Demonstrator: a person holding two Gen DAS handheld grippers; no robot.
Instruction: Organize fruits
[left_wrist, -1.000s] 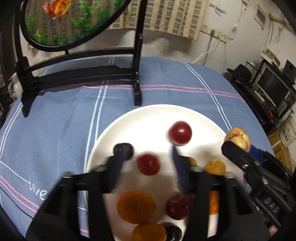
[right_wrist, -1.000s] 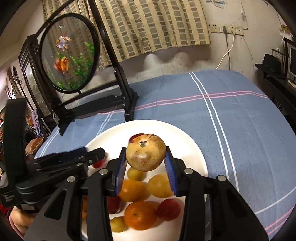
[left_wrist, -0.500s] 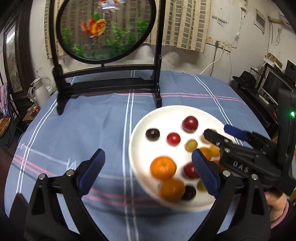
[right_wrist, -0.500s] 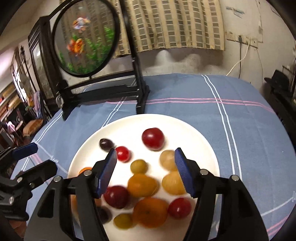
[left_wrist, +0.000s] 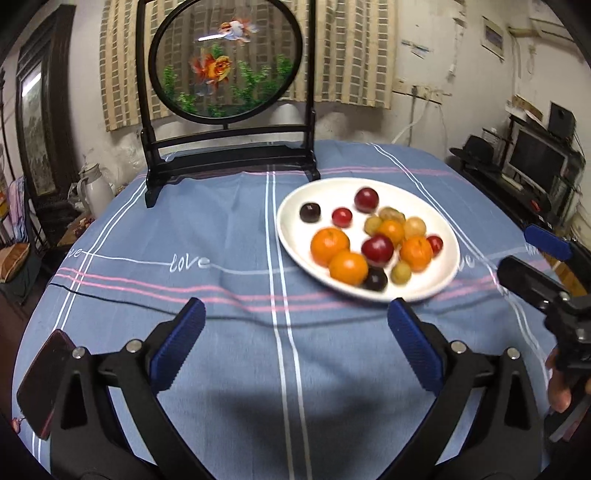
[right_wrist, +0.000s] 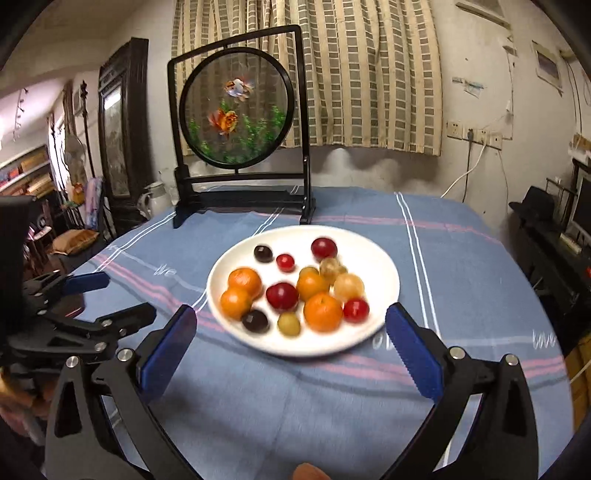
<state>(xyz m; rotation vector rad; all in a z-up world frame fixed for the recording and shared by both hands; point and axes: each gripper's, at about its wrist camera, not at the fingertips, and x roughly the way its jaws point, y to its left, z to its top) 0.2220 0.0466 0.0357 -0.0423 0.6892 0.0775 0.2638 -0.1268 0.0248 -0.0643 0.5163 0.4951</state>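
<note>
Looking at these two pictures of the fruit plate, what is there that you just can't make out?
- Small yellowish fruits on the white plate: motion blur in both views, kind unclear.
- Dark reddish flat object: left wrist view, partly behind the left gripper and cut by the edge.
- Right gripper: open and empty, but its holder's hand is out of frame.

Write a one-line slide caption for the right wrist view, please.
Open right gripper hovers before a white plate of mixed fruits on a blue striped tablecloth.

Bare cloth (left_wrist: 229, 302) fronts the plate (left_wrist: 295, 243); screen stand (left_wrist: 229, 162) blocks behind.
</note>
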